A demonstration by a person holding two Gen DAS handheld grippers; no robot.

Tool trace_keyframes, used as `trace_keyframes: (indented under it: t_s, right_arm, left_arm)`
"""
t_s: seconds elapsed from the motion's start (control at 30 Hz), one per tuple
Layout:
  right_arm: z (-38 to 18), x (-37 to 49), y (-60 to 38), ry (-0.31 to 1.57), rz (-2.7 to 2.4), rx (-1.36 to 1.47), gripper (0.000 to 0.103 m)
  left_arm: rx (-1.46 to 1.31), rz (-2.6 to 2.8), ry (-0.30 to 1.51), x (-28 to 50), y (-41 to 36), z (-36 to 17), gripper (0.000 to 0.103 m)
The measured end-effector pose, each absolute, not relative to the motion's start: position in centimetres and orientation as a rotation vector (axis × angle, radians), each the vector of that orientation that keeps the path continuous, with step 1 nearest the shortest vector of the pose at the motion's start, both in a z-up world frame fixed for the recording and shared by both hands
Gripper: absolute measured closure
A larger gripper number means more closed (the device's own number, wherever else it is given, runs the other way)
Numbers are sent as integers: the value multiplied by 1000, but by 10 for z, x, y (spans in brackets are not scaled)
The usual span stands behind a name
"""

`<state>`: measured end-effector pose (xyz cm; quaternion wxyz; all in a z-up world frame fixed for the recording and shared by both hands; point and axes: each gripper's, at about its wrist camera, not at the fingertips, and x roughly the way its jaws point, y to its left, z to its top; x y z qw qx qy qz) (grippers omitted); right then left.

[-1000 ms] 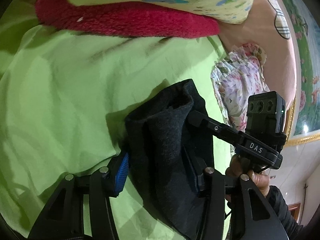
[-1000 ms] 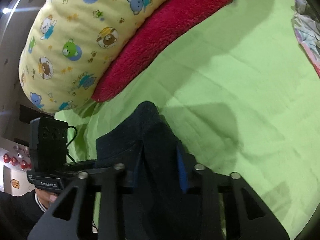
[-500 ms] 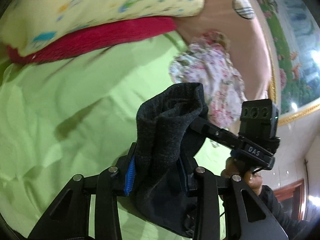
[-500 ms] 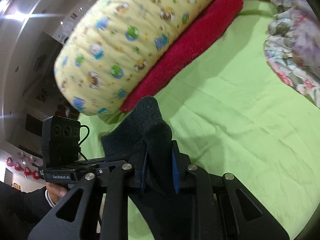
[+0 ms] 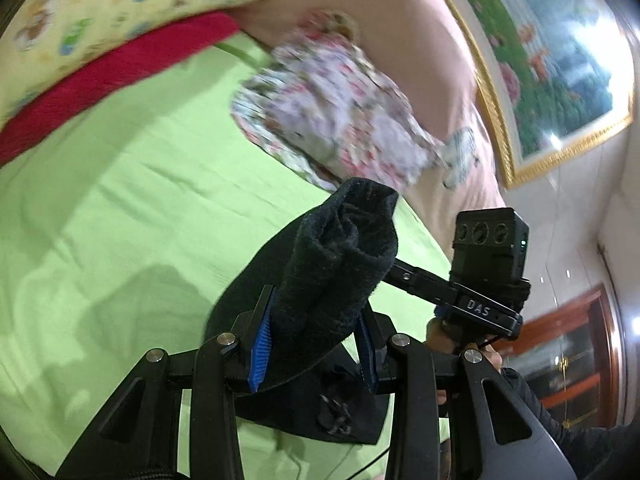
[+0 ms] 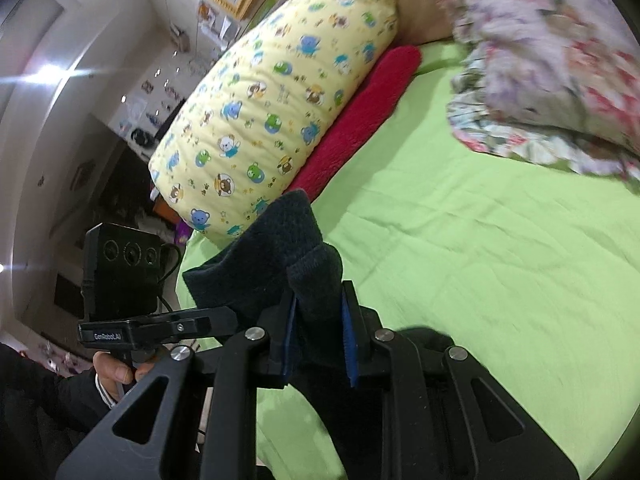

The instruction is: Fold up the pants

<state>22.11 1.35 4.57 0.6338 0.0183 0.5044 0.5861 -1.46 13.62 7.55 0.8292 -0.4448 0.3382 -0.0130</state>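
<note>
The dark fleece pants (image 5: 336, 256) are held up off the green bed sheet (image 5: 120, 208). My left gripper (image 5: 312, 344) is shut on a bunched edge of the pants. My right gripper (image 6: 318, 336) is shut on another bunched edge of the pants (image 6: 280, 248). The other gripper shows in each view: the right one in the left wrist view (image 5: 480, 288), the left one in the right wrist view (image 6: 128, 300). The rest of the pants hangs below the fingers, mostly hidden.
A yellow cartoon-print pillow (image 6: 276, 96) lies on a red fleece blanket (image 6: 360, 120) at the bed's far side. A floral quilt (image 5: 340, 108) is heaped by the pink headboard (image 5: 420, 40). A framed picture (image 5: 560, 60) hangs on the wall.
Both grippers have lifted the pants higher above the sheet and tilted toward the headboard. The left jaws have closed tighter on the fabric.
</note>
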Motion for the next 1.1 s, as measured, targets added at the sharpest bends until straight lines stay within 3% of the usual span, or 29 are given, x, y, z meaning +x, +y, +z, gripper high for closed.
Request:
trace_keyframes:
  t_s: [0.7, 1.1]
  right_arm:
    - [23, 197, -167, 1063, 1047, 319, 82]
    - [14, 178, -222, 1045, 945, 396, 83]
  left_arm:
    - [-733, -378, 944, 59, -20, 74, 67]
    - [-684, -476, 1027, 77, -66, 65, 67]
